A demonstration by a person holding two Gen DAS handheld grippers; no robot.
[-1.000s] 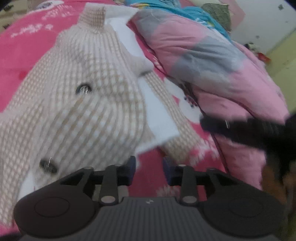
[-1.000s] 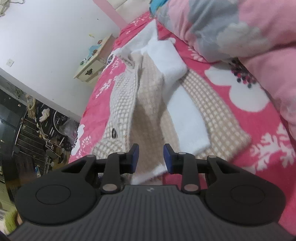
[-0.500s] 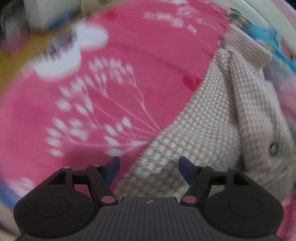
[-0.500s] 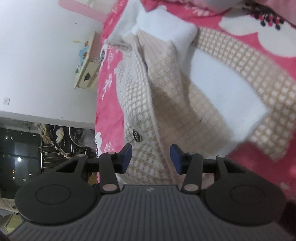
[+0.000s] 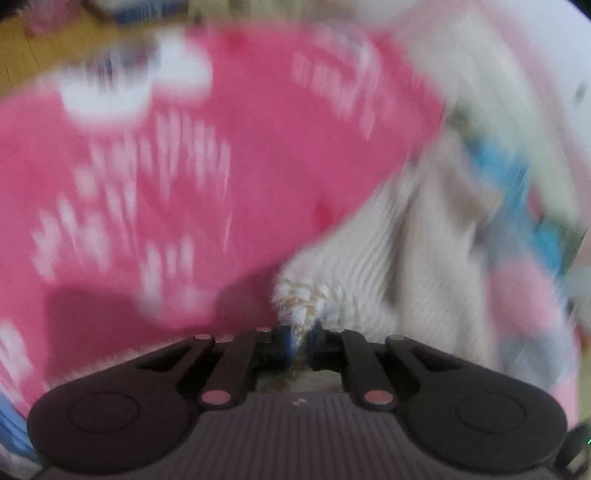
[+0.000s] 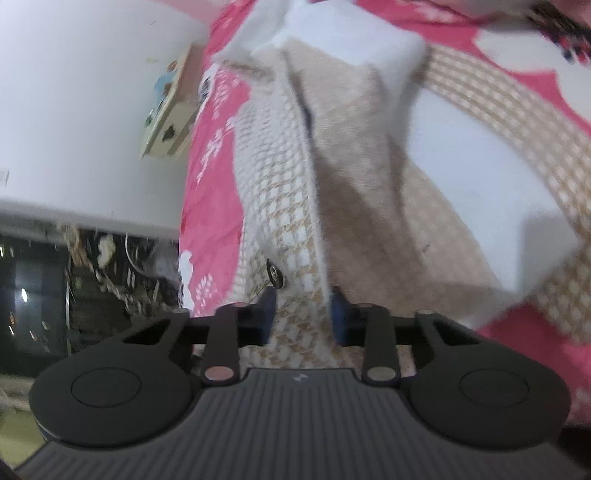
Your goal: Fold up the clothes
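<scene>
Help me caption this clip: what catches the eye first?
The bright pink floral bedspread fills the left wrist view. On it lies a beige-and-white checked cardigan, dominating the right wrist view. The left hand-held gripper pinches its edge; the right hand-held gripper straddles its hem, open.

Left view motion-blurred, cardigan (image 5: pixel 424 266) weave smeared, bedspread (image 5: pixel 221 166) print illegible, quilt (image 6: pixel 517 11) cropped

The left gripper (image 5: pixel 300 341) has its blue-padded fingers drawn nearly together, pinching a fold of checked cardigan (image 5: pixel 306 299) between the tips; its view is heavily blurred. The right gripper (image 6: pixel 303 317) has its jaws apart with a moderate gap, the cardigan's edge lying between the pads without visible clamping.
</scene>
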